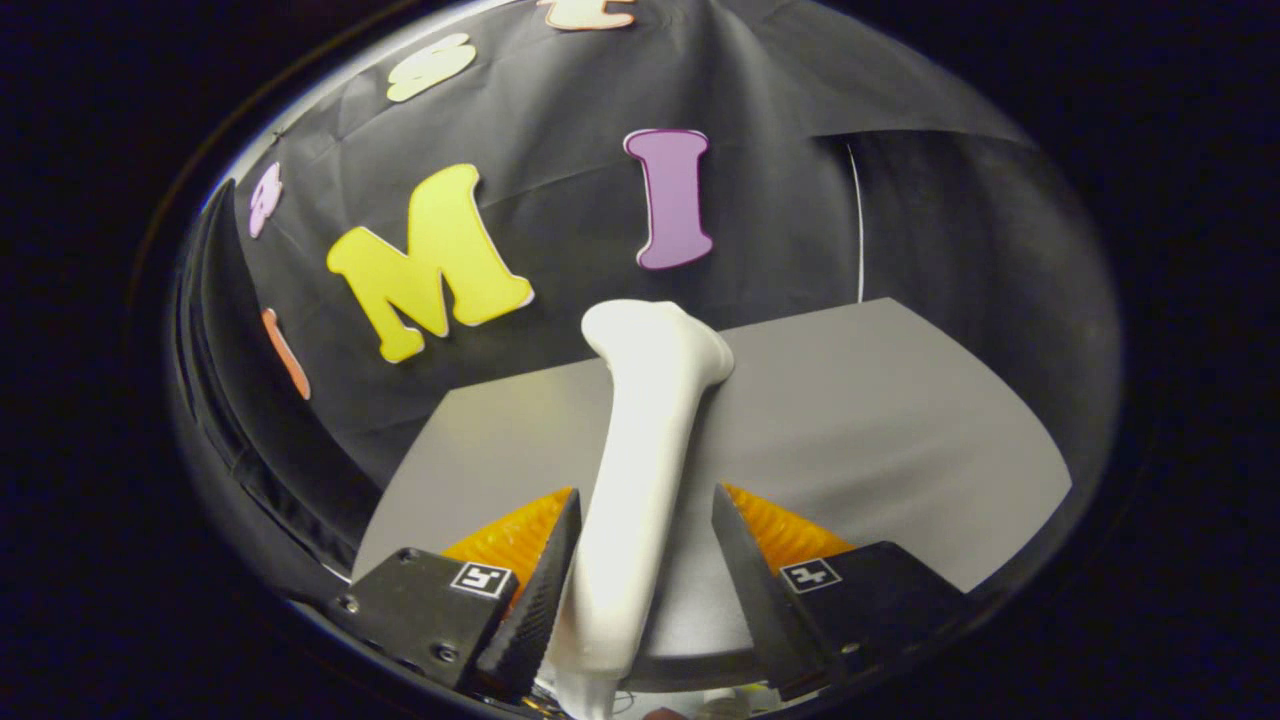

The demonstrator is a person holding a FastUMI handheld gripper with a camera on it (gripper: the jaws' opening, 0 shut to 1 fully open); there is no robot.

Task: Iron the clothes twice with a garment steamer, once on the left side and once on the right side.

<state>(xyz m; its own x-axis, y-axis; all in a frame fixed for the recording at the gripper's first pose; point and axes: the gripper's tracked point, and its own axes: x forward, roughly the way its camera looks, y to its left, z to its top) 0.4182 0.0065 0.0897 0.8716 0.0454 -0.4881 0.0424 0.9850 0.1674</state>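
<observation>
While tilted over the table (900, 420) — gripper (640, 560) | holding steamer (640, 440) handle

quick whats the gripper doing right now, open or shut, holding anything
Gripper: the handle of the white plastic garment steamer sits between its fingers; one finger touches it, a gap shows at the other, so a firm grip cannot be told.

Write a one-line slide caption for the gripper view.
Gripper fingers straddle the white garment steamer handle above the grey table.
</observation>
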